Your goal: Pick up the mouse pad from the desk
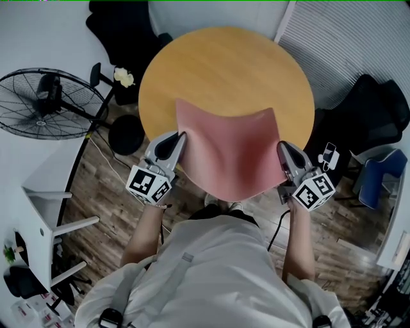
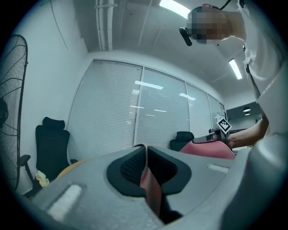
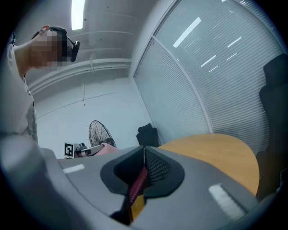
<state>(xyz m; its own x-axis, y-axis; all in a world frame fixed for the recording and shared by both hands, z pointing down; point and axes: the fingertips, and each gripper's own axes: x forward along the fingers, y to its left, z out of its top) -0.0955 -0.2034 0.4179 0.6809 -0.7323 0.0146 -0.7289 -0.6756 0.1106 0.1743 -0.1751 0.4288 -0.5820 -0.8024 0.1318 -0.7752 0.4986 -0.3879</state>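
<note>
Head view: pink pad (image 1: pixel 227 150) held over the round tabletop (image 1: pixel 224 70).
Left tongs (image 1: pixel 181 138) pinch its left edge, right tongs (image 1: pixel 280 147) its right edge; it sags mid-frame.

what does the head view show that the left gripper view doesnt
Only the head view: the whole pink mouse pad sagging between the left gripper and right gripper, plus the wooden floor. Only the left gripper view: its own jaws shut on the pad's edge, and the ceiling lights. Both: the pad, the right gripper, the table and the fan.
</note>
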